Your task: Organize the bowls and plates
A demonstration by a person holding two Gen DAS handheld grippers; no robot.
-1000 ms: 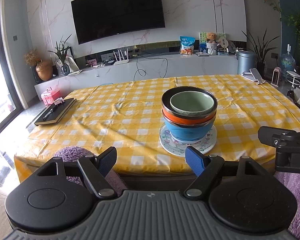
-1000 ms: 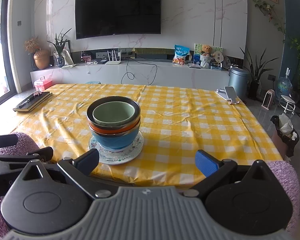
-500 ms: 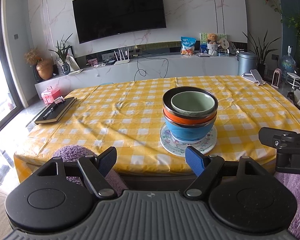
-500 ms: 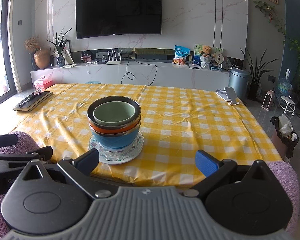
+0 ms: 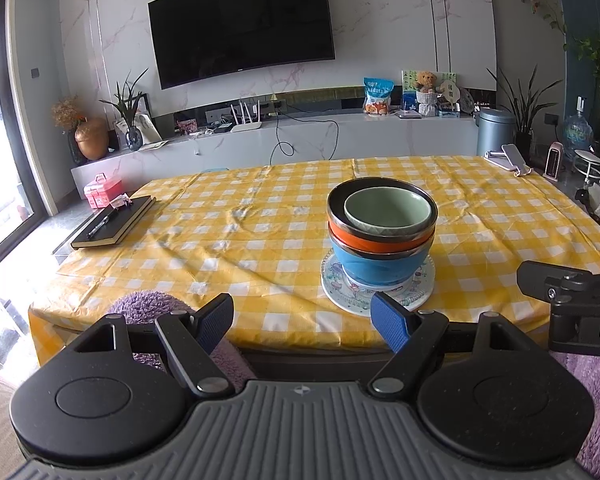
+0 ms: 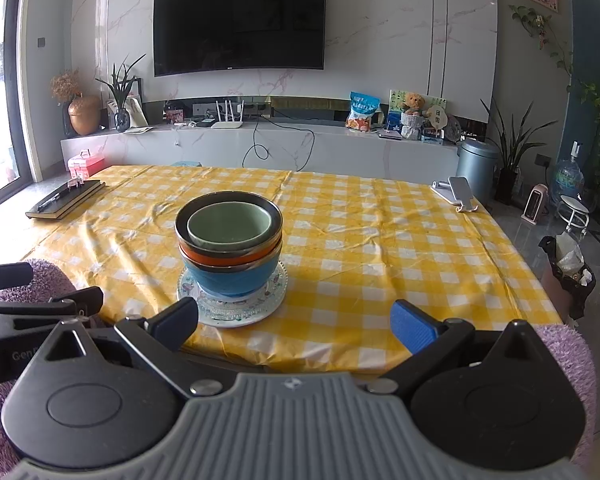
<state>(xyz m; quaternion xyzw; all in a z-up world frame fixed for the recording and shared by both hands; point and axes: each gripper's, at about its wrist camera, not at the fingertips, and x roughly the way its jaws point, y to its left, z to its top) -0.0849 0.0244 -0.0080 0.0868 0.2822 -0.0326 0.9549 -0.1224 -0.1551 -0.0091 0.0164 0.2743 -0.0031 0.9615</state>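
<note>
A stack stands near the front edge of the yellow checked table [image 5: 228,240]: a patterned plate [image 5: 336,292] [image 6: 268,296] underneath, a blue bowl [image 5: 376,266] [image 6: 232,278], an orange bowl [image 5: 364,242] [image 6: 224,258] and a small green bowl [image 5: 386,210] [image 6: 228,226] nested on top. My left gripper [image 5: 306,322] is open and empty, held back from the table edge, left of the stack. My right gripper [image 6: 296,322] is also open and empty, short of the table edge, with the stack ahead of its left finger.
A black notebook with a pen [image 5: 114,222] [image 6: 66,200] lies at the table's far left. A phone stand [image 5: 510,158] [image 6: 458,194] sits at the far right corner. Purple fuzzy cushions [image 5: 148,306] [image 6: 568,348] lie below the front edge. A bin with a bag [image 6: 566,270] stands on the floor at right.
</note>
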